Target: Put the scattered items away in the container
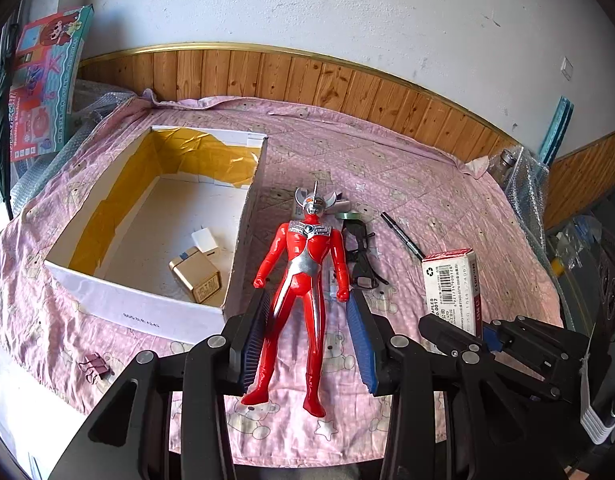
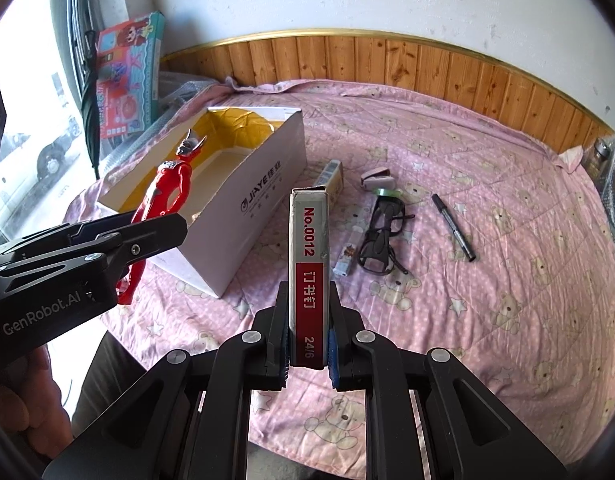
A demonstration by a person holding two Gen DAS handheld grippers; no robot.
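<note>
Left gripper (image 1: 307, 294) has its two blue-padded fingers closed in on either side of a red and silver Ultraman figure (image 1: 307, 240). From its own camera the exact contact is hard to make out, as the toy's legs and arms cover the pads. The right wrist view settles it: the figure hangs clear of the bed over the near left rim of the cardboard box (image 1: 147, 308), with its lower legs hidden behind the black gripper body.

The right gripper (image 2: 307, 320) pinches the lower end of a staple box (image 2: 309, 256) marked "No.0012", which stands upright between the pads, above the pink bear-print bedspread (image 2: 487, 280) and just right of the cardboard box. The bottom of the staple box is cut off by the fingers.

The cardboard box lies open, lined with torn yellow paper, and holds a white charger plug (image 1: 205, 242) and a small gold box (image 1: 195, 276).

On the bedspread to its right are black glasses (image 2: 381, 232), a black marker (image 2: 453, 222), a narrow pale packet (image 2: 331, 178) and a small pinkish item (image 2: 377, 178) too blurred to name. A pink binder clip (image 1: 93, 366) lies in front of the box. Part of a person's hand (image 2: 11, 400) shows at the lower left edge, mostly out of frame.
</note>
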